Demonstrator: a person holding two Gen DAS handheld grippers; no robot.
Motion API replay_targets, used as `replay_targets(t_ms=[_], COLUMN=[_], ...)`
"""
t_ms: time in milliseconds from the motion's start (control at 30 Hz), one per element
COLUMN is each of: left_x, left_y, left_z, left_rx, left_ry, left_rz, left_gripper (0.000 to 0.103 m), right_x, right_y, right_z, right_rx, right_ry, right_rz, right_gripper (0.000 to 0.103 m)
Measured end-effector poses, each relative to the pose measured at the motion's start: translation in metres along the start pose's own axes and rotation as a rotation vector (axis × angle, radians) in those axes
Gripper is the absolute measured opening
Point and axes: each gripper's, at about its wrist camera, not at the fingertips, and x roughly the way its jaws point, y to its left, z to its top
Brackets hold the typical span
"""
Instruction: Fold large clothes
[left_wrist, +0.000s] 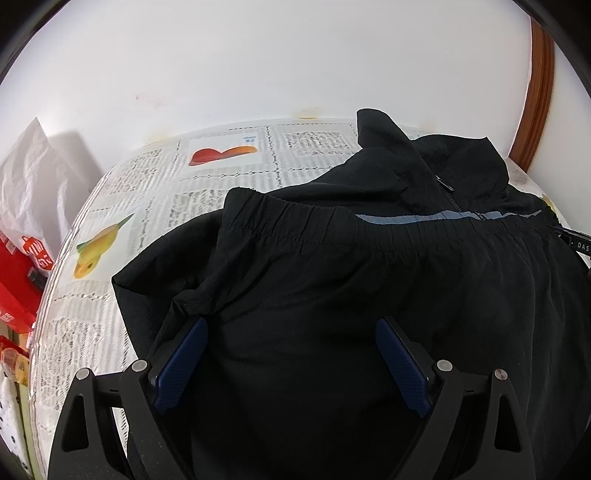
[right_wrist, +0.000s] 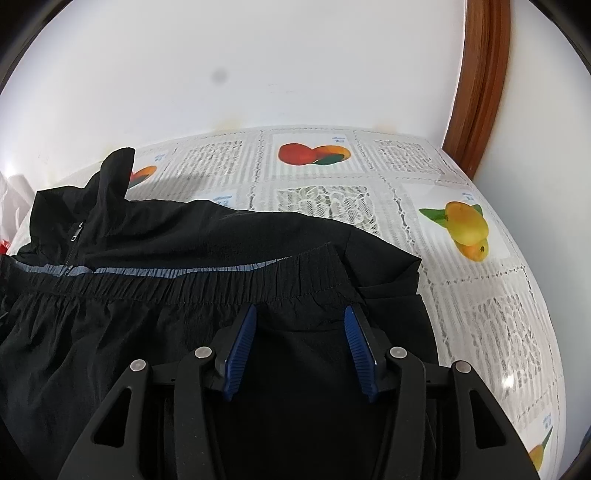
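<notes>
Here, black jacket (right_wrist: 184, 236) hem folded up, tablecloth (right_wrist: 480, 314) bare rightward.

A table (right_wrist: 491, 332) under a lace-patterned cloth printed with fruit pictures stands against a white wall (right_wrist: 258, 66); a brown wooden frame (right_wrist: 480, 92) rises at right; red packaging (left_wrist: 16, 291) and a white bag (left_wrist: 29, 184) sit at left.

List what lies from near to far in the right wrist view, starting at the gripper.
right gripper → elastic hem of the black jacket → grey-blue stripe → raised collar → fruit-print tablecloth → white wall
</notes>
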Motion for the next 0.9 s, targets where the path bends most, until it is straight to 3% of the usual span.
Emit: replay_targets(t_ms=[267,500,700,833,900], left_x=[0.004,-0.007,-0.037,-0.057,-0.072], left_y=[-0.007,-0.005,-0.014,-0.013,-0.007], left_z=[0.005,0.002,-0.004,-0.014,-0.026], left_rx=[-0.004,0.004,0.068,0.062,0.069], left_ry=[-0.004,-0.035,-0.077,-0.067,-0.063], left_rz=[-0.006,0.003,0.000,-0.032,-0.040], left_gripper=[0.092,0.092,0.093,0.093,0.093], right_x=[0.004,-0.035,-0.071,-0.058,-0.049], right_y=[-0.009,0.007,0.103,0.164,0.188], right_z=[0.006,-0.010,-0.033,-0.042,-0.045], right_rx=[0.023,0.031,-0.123,-0.126,-0.153], right_ry=[-0.014,-0.092,-0.092,0.001,0.039], right_rz=[0.039,0.065,0.125,0.202,0.166], right_gripper=[0.053,0.064,0.064,0.064,0.064])
